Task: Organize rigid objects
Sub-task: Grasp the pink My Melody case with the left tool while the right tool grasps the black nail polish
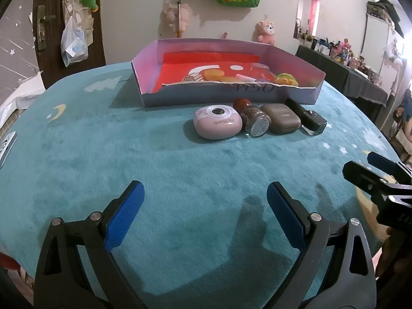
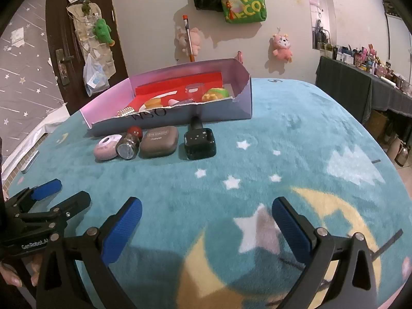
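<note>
My left tongs point(image 1: 204, 216) hang released over the teal plush worktop point(image 1: 128, 154), blue pads wide apart with nothing between them. Ahead, a row of small things lies on the cloth just in front of the shallow cardboard box point(image 1: 226, 95): first the pink rounded case point(image 1: 217, 125), then the small glass bottle with a red cap point(image 1: 253, 121) lying on its side and touching it, then the brown rounded case point(image 1: 280, 118) against the bottle, and last the black square-based bottle point(image 1: 307, 118), also on its side, a little apart in the right wrist view. Inside the box, on a red lining, several small coloured pieces sit toward its right end. Farthest right, my right tongs point(image 2: 206, 228) are likewise released and empty, held low over the yellow moon pattern point(image 2: 334, 206) on the cloth, well short of the row.
</note>
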A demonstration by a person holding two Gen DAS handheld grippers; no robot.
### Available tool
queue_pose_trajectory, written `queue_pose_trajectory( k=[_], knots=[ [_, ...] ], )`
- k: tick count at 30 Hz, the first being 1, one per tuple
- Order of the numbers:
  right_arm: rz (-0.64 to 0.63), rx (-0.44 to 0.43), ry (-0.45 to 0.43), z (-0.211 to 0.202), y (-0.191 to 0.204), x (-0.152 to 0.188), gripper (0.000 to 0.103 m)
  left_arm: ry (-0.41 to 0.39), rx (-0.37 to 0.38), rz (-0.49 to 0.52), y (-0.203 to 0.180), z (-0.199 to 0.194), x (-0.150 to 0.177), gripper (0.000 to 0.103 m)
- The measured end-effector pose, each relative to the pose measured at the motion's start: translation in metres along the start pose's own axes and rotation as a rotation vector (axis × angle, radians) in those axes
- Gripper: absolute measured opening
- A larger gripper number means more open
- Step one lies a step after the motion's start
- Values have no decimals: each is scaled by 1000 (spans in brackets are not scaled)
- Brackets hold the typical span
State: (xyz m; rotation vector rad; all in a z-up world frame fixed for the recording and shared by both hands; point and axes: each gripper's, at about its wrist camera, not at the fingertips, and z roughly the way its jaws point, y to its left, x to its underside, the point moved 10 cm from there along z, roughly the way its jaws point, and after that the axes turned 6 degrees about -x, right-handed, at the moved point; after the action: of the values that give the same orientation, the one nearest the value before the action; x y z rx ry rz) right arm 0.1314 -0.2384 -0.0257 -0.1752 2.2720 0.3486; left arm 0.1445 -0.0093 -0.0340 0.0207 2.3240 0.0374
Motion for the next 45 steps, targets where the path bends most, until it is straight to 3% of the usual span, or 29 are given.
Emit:
queue_pose_trajectory(
  k=[17,23,31,45],
  knots=[
    [-19,24,30,13,-4,-30,103,59,13,-32,15,18,-31,97],
    [-23,-7,61,23,-2,-43,103,80,26,-28,13,26,-47,97],
    [-49,9,88,38,-7,-63,103,148,54,-1,4,49,-60,97],
    [-17,4,176,65,-26,-61,103,212,41,66,5,67,-54,97]
  ],
)
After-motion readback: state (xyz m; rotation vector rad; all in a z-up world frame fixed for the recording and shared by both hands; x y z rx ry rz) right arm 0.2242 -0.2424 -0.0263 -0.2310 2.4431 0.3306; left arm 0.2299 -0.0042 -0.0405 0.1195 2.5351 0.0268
